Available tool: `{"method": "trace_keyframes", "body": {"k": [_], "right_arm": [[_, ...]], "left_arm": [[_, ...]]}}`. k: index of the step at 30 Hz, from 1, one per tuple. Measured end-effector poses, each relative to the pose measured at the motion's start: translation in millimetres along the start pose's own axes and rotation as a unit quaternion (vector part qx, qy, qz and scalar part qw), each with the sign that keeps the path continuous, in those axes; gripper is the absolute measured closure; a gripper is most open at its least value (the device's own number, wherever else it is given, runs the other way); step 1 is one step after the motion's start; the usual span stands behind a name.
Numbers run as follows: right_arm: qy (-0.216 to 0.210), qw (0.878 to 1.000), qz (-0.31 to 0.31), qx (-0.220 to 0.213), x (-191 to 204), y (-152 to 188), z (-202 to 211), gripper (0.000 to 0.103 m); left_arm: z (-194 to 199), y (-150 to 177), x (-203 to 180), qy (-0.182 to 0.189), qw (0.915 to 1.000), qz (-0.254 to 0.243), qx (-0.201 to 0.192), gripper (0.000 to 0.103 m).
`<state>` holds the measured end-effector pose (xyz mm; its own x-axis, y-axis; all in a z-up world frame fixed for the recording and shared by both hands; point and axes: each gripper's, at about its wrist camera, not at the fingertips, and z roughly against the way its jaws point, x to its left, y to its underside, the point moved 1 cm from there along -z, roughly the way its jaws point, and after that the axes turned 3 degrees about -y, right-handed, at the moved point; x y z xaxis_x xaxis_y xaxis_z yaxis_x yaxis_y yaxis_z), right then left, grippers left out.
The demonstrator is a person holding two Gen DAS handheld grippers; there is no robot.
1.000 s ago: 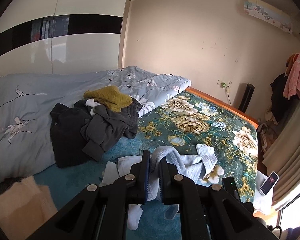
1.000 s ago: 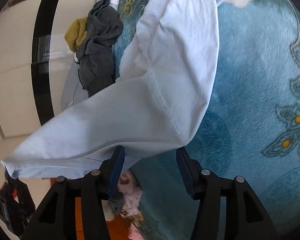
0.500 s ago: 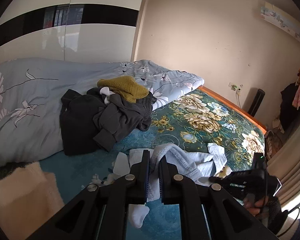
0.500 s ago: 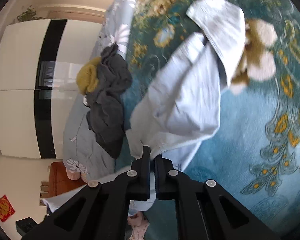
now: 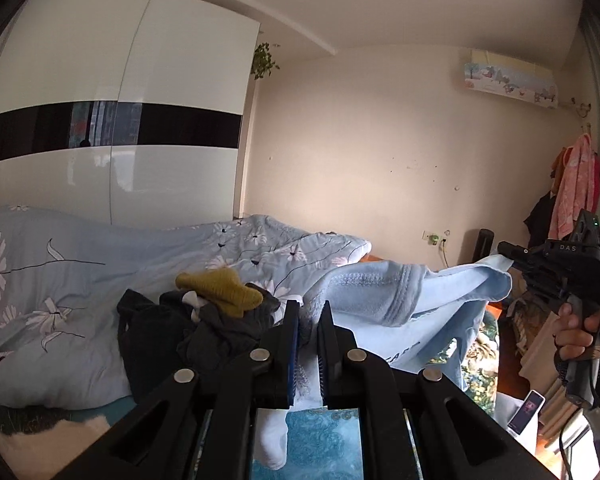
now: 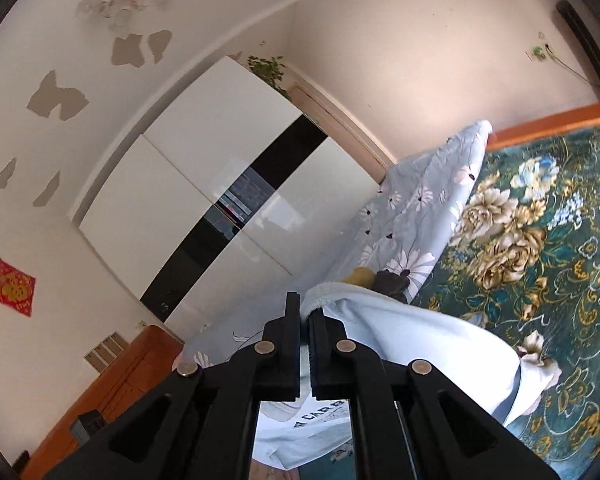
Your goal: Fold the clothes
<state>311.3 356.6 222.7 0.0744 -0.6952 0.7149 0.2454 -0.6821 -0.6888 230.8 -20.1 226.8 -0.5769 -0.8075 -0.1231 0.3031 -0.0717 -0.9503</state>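
Note:
A light blue T-shirt [image 5: 428,312] with dark lettering hangs in the air above the bed, stretched between both grippers. My left gripper [image 5: 308,312] is shut on one edge of it. My right gripper [image 6: 305,312] is shut on another edge of the shirt [image 6: 420,344]; it also shows at the right of the left wrist view [image 5: 504,256], pinching the cloth. A pile of dark grey clothes [image 5: 196,332] with a mustard yellow garment [image 5: 224,288] on top lies on the bed behind the shirt.
A pale blue floral duvet [image 5: 60,280] is bunched along the far side of the bed. The teal floral bedspread [image 6: 540,240] covers the near part. A white wardrobe [image 5: 120,120] stands behind. Clothes hang on the right wall [image 5: 576,192]. A phone [image 5: 526,408] lies at the right.
Both grippers have lifted the blue shirt off the bed and pulled it apart. The right gripper, open a second ago, shut on the shirt's edge.

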Motion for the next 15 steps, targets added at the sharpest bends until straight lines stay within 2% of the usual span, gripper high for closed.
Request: {"method": "trace_keyframes", "body": {"k": [5,9,12,15], "right_arm": [[-0.007,0.998,0.065,-0.013,36.6,5.0,53.3,0.1],[-0.029,0.996,0.079,-0.03,56.4,-5.0,78.3,0.1],[-0.036,0.995,0.089,-0.035,64.3,-14.8,81.6,0.1],[-0.001,0.996,0.093,-0.012,50.7,-17.1,62.1,0.1]], "left_arm": [[58.3,-14.3,-15.8,0.021,0.9989,-0.03,-0.029,0.094],[78.7,-41.2,-27.7,0.009,0.9956,-0.079,-0.049,0.094],[64.6,-53.2,-31.8,-0.012,0.9931,-0.104,-0.052,0.094],[14.8,-45.9,-26.3,-0.016,0.9948,-0.101,-0.01,0.094]]}}
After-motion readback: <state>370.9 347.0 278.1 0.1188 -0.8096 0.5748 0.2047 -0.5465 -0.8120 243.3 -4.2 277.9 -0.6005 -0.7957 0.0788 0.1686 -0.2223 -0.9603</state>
